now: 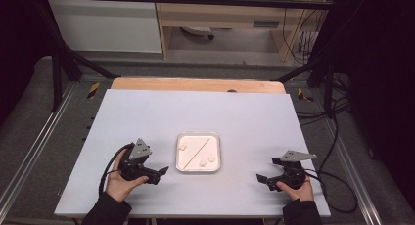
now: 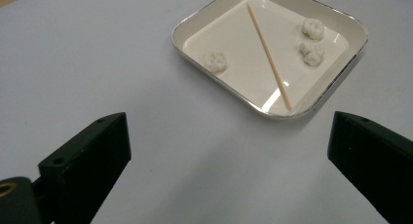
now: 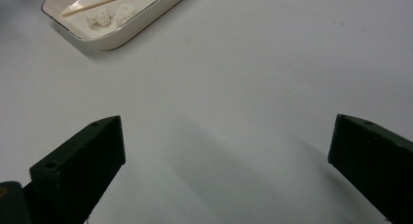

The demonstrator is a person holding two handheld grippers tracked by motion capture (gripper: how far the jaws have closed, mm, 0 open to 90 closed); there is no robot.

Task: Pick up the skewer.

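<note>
A square white tray sits mid-table. In it a thin wooden skewer lies diagonally, with one white crumbly lump on its left and two lumps close together on its right. My left gripper rests on the table left of the tray, open and holding nothing. In the left gripper view the tray, skewer and lumps lie ahead of the wide jaws. My right gripper stands open to the tray's right. In its view the tray is far off at upper left.
The white tabletop spreads bare around the tray, with a wooden strip along its far edge. Black frame bars and cables run beside the table on the right. A hand holds each gripper near the front edge.
</note>
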